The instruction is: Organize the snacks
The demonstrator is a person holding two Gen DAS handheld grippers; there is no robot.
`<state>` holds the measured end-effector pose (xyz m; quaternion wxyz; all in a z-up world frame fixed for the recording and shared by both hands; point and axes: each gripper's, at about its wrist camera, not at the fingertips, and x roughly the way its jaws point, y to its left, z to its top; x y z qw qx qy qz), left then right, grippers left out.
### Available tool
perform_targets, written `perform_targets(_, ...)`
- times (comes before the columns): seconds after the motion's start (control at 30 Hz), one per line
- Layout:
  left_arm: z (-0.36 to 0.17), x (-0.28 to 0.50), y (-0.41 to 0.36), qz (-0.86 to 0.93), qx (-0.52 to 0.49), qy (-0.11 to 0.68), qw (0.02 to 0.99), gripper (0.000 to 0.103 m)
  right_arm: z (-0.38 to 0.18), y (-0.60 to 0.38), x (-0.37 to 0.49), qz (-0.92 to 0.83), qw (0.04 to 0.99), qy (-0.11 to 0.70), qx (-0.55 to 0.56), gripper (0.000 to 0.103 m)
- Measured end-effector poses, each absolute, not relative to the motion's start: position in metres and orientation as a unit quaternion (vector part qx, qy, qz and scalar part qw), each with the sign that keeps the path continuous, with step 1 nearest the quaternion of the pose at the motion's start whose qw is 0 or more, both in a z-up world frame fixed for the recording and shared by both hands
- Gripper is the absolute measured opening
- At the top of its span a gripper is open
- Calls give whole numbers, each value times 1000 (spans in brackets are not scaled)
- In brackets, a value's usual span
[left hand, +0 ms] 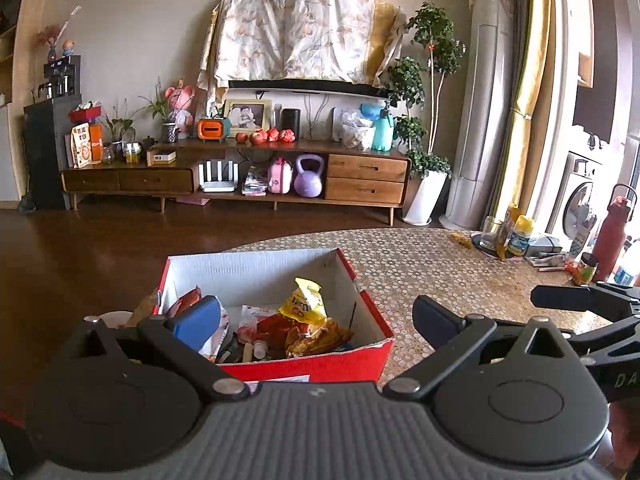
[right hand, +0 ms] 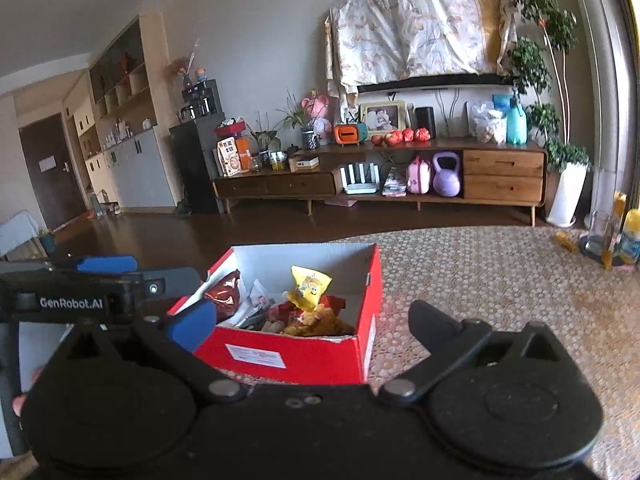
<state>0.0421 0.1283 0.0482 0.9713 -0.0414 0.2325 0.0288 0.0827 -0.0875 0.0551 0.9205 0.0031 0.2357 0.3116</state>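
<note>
**Left wrist view: snacks boxed, both grippers empty**

Left wrist view first: we see the table (left hand: 460,264), then the red cardboard box (left hand: 304,364) near its edge, holding the snack packets (yellow packet (left hand: 306,300) on top). Our left gripper (left hand: 316,316) and right gripper (right hand: 304,324) both gape wide, empty. A careless nudge could push the box off the edge.

1. Left gripper (left hand: 316,316) fills the lower part of its own view, jaws spread wide, nothing between them.
2. Right gripper (right hand: 312,320) sits low in its own view, jaws wide apart and empty.
3. In the right wrist view, the left gripper reaches in from the left edge.
</note>
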Motion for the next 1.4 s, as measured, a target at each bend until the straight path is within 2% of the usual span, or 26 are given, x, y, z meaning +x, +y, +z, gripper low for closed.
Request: perform_targets(1.4, 43, 32, 132, 43, -57, 242, 968, 103, 41, -88, 78, 299, 921, 251, 7, 103)
